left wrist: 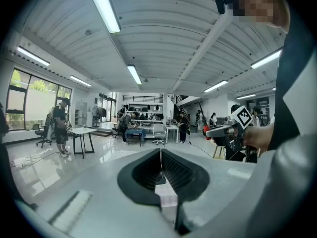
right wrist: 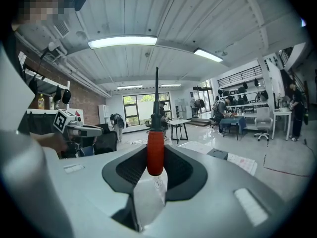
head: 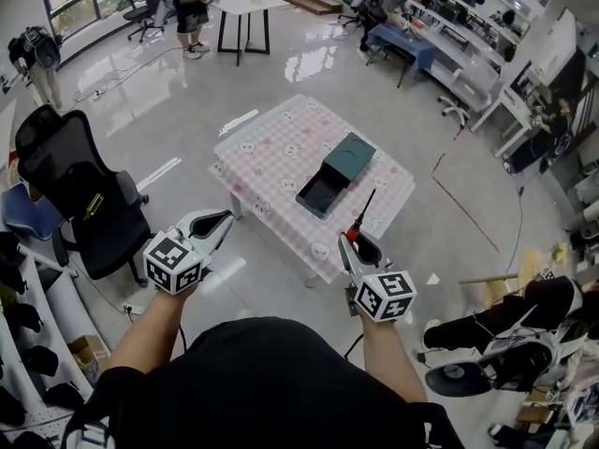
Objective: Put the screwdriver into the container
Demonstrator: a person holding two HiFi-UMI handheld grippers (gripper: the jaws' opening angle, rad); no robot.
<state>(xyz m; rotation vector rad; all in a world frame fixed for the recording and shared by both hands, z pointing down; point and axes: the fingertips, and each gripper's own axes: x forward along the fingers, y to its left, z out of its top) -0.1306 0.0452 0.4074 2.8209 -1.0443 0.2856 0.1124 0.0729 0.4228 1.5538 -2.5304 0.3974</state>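
A screwdriver [head: 364, 213] with a red handle [right wrist: 155, 150] and a black shaft stands up out of my right gripper [head: 357, 242], which is shut on the handle. In the right gripper view the shaft points up and away from the jaws. The container [head: 335, 173] is a dark green box lying open on the pink checked table [head: 271, 148], ahead of both grippers and apart from them. It also shows small in the right gripper view, as the container [right wrist: 218, 153]. My left gripper [head: 211, 225] is held in the air left of the table, shut [left wrist: 160, 162] with nothing in it.
A black office chair [head: 70, 185] stands at the left. A dark machine base [head: 505, 344] sits on the floor at the lower right. Farther back are a white table [head: 245, 7], workbenches [head: 449, 26] and several people.
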